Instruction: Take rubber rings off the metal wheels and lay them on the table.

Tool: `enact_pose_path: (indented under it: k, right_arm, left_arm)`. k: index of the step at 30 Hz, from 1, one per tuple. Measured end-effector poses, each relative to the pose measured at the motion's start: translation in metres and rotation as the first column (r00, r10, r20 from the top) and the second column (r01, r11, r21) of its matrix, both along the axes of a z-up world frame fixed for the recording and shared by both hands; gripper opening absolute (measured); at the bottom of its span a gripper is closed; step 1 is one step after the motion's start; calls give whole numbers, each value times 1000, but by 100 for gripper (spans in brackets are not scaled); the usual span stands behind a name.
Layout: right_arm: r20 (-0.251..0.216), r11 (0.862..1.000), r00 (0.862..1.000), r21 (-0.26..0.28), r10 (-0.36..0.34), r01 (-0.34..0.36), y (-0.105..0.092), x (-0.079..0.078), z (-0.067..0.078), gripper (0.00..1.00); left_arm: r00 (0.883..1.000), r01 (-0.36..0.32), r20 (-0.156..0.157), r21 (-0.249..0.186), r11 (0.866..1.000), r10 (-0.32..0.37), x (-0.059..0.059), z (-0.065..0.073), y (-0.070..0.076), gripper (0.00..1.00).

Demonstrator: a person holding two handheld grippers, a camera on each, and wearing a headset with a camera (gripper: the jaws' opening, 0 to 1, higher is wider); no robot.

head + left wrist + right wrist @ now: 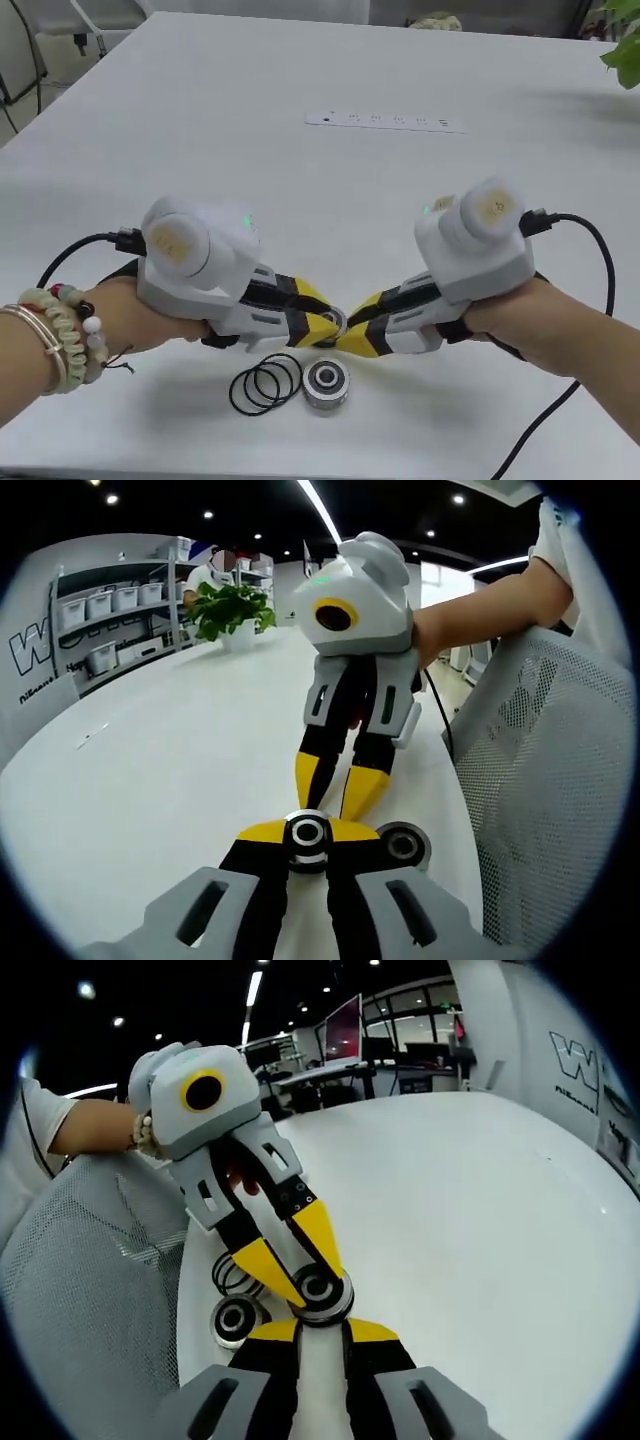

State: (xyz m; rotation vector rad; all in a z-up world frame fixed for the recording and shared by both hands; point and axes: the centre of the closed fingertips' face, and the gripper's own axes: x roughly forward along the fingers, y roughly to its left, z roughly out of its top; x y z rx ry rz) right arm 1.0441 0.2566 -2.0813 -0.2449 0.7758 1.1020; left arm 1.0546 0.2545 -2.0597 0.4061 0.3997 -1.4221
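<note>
Left claw and right claw meet nose to nose on one wheel!
Nearest the person, loose black rubber rings lie on the white worktop, right beside a second wheel. Just beyond them, the left claw is clamped on the wheel. The right claw's yellow tips press in at its rim, close together, though whether they pinch anything cannot be told. Farther back sits a power strip, and a plant peeks in at the far corner.
</note>
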Motion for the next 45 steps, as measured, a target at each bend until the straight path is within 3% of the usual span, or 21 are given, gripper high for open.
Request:
enact_pose_path:
  k: [9, 12, 15, 19, 21, 26, 28, 29, 31, 36, 40, 42, 43, 45]
  right_arm:
    - [70, 997, 996, -40, 63, -60, -1, 0, 2, 6]
    - [61, 998, 997, -42, 52, -50, -3, 1, 2, 2]
    - [22, 1000, 1000, -22, 16, -16, -3, 1, 1, 2]
    - [-1, 1000, 1000, -2, -20, 20, -3, 2, -1, 16]
    - [-14, 1000, 1000, 12, -17, 17, 1, 1, 0, 17]
    - [27, 1000, 1000, 5, -2, 2, 4, 3, 1, 20]
    - [74, 997, 996, -61, 54, -50, -3, 3, -4, 14]
    - [55, 998, 998, -46, 41, -39, -2, 1, -3, 11]
    - [77, 999, 997, -47, 31, -27, -5, 5, -3, 0]
    - [89, 998, 995, -55, 42, -37, -1, 6, -1, 0]
    - [37, 999, 999, -52, -13, 15, -2, 9, -2, 0]
    - [-8, 997, 998, -45, -60, 59, -4, 9, -2, 0]
    - [-54, 994, 993, -36, -101, 99, -4, 9, -2, 0]
    - [-62, 993, 991, -20, -114, 113, -6, 11, 0, 0]
  left_arm:
    - [1000, 2, 5, -8, 1000, -2, 0, 0, -1, 8]
    - [1000, 3, 6, -10, 1000, -3, 0, 0, -1, 8]
    - [1000, 4, 7, -11, 1000, -4, 0, 0, -1, 8]
    - [1000, 2, 5, -15, 1000, -2, 1, -1, -1, 8]
    - [1000, 2, 5, -17, 1000, -2, 1, -1, -1, 8]
    - [1000, 1, 3, -20, 1000, 0, 1, -1, -1, 8]
    - [1000, -1, 2, -21, 1000, 1, 1, -1, -1, 8]
    - [1000, -2, 2, -21, 1000, 2, 1, -1, 0, 8]
    - [1000, -3, 1, -21, 1000, 3, 2, -1, 0, 8]
    - [1000, -4, 1, -24, 1000, 4, 2, -1, 0, 8]
    - [1000, -3, 2, -23, 1000, 3, 2, -1, 1, 8]
    - [1000, -4, 2, -22, 1000, 4, 2, -1, 1, 8]
    - [1000, -5, 3, -23, 1000, 5, 3, -1, 1, 8]
    - [1000, -7, 3, -23, 1000, 7, 3, -1, 1, 8]
